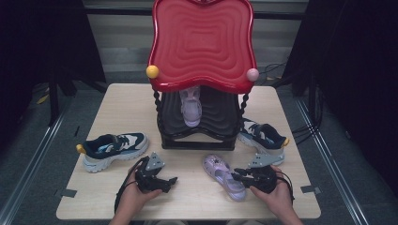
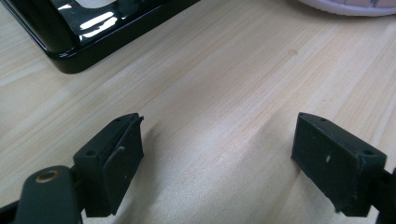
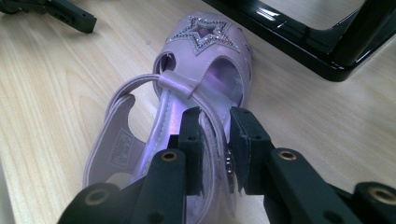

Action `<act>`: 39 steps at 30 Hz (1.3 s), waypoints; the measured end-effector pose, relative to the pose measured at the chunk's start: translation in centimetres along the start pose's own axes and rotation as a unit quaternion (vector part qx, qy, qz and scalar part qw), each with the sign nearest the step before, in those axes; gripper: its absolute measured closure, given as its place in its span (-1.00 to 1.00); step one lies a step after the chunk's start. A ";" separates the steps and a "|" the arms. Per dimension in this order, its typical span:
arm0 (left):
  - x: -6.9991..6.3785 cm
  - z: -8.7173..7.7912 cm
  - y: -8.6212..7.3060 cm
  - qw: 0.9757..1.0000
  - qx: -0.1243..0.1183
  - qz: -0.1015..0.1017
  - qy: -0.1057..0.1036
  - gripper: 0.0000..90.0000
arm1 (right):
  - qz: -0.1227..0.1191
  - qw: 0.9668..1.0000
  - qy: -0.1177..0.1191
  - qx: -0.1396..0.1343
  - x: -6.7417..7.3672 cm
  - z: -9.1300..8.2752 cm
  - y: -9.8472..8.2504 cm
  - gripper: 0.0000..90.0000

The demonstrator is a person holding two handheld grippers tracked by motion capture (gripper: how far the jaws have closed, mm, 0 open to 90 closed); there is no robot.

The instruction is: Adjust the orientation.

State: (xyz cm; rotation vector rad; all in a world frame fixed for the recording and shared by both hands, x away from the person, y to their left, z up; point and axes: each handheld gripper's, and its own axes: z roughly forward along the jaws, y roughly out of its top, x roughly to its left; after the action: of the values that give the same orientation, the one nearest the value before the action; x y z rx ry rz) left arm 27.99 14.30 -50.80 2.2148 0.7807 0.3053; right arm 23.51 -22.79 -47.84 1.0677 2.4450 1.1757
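The purple sandal's [image 3: 187,116] strap sits pinched between the right hand-held gripper's [image 3: 215,140] jaws.

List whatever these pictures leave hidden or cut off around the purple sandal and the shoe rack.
- Second purple sandal: high view, the red top shelf covers its heel.
- Held purple sandal: right gripper view, the right gripper hides the strap side it closes on; heel cut off at the bottom edge.
- Black rack base: left gripper view, cut off at the top edge.
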 end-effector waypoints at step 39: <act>0.0 0.0 0.0 1.000 0.000 0.000 0.000 -0.65 | -0.046 0.998 -0.032 -0.030 1.0 -0.1 -0.3 0.80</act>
State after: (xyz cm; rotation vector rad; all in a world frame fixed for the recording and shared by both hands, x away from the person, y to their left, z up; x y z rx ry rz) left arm 27.99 14.29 -50.80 2.2145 0.7812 0.3054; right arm 22.56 -22.29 -47.92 0.9516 2.3682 1.1604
